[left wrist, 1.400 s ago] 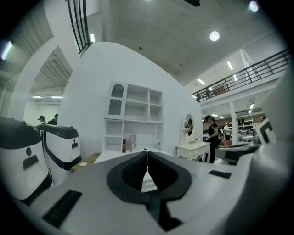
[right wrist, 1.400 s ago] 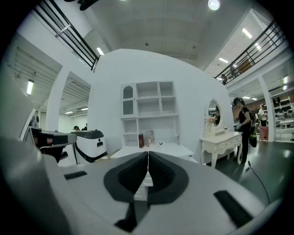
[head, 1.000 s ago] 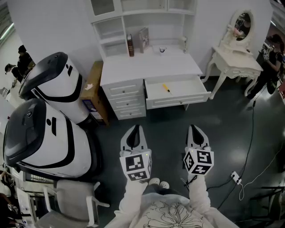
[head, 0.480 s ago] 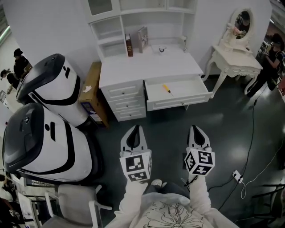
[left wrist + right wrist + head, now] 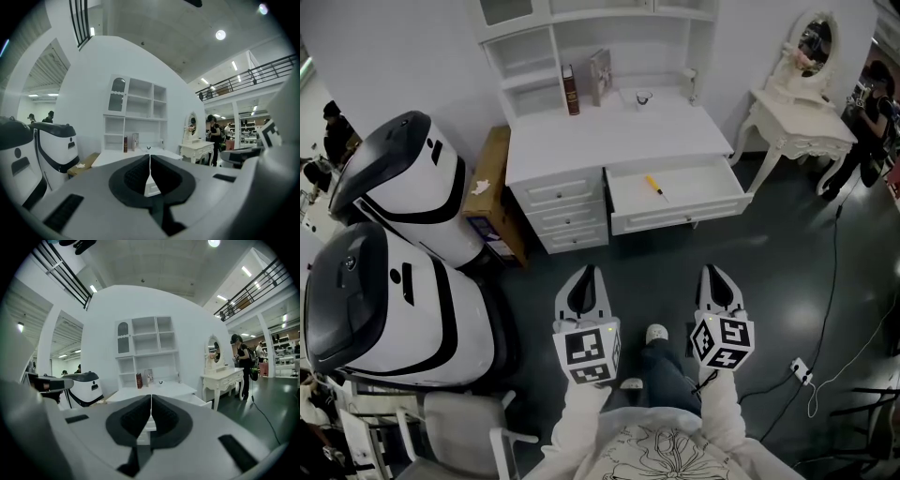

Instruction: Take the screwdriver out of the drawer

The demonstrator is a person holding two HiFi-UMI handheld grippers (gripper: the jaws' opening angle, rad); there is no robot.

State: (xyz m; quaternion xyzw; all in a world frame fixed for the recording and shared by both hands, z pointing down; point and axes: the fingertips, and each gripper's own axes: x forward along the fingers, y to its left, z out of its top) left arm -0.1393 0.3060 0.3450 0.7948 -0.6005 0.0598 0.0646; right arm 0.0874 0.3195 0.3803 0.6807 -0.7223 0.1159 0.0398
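A small yellow-handled screwdriver (image 5: 653, 186) lies in the open white drawer (image 5: 675, 201) of a white desk (image 5: 609, 141). My left gripper (image 5: 585, 272) and right gripper (image 5: 715, 273) hang side by side over the dark floor, well short of the drawer, both pointing toward the desk. Both are shut with nothing between the jaws. From the left gripper (image 5: 150, 157) and right gripper (image 5: 151, 398) views the desk (image 5: 122, 157) (image 5: 154, 391) stands ahead; the screwdriver is not visible there.
Two large white-and-black machines (image 5: 394, 253) stand at the left, with a brown box (image 5: 487, 192) beside the desk. A white dressing table with mirror (image 5: 802, 112) and a person (image 5: 872, 112) are at the right. A cable and plug (image 5: 797, 373) lie on the floor. A white chair (image 5: 459, 422) sits near left.
The desk and drawer have drifted slightly nearer in the head view as the person steps forward; a foot now shows between the grippers. Both grippers stay shut.
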